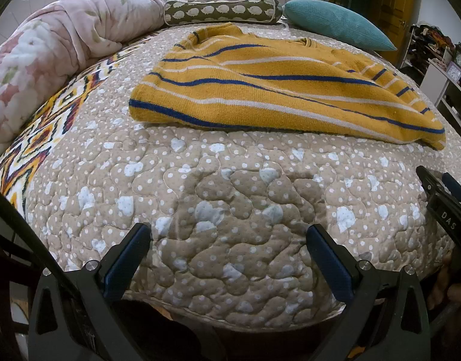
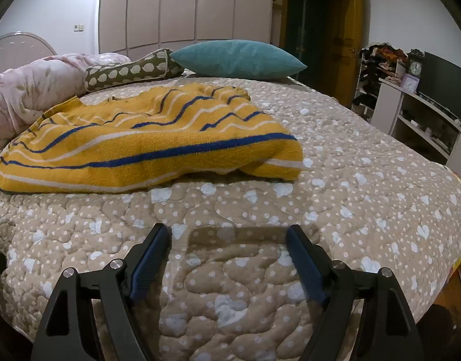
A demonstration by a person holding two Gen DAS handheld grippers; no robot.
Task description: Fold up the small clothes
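Note:
A mustard-yellow knit sweater with blue and white stripes lies folded over on the quilted bed. In the right wrist view the same sweater spreads across the left half of the bed, its folded edge facing me. My left gripper hovers over bare quilt short of the sweater, open with nothing between its blue pads. My right gripper is also over bare quilt in front of the sweater, open and empty. Part of the right gripper shows at the right edge of the left wrist view.
A pink floral duvet is bunched along the left side. A sheep-print bolster and a teal pillow lie at the head. White shelves with a clock and a dark screen stand right of the bed.

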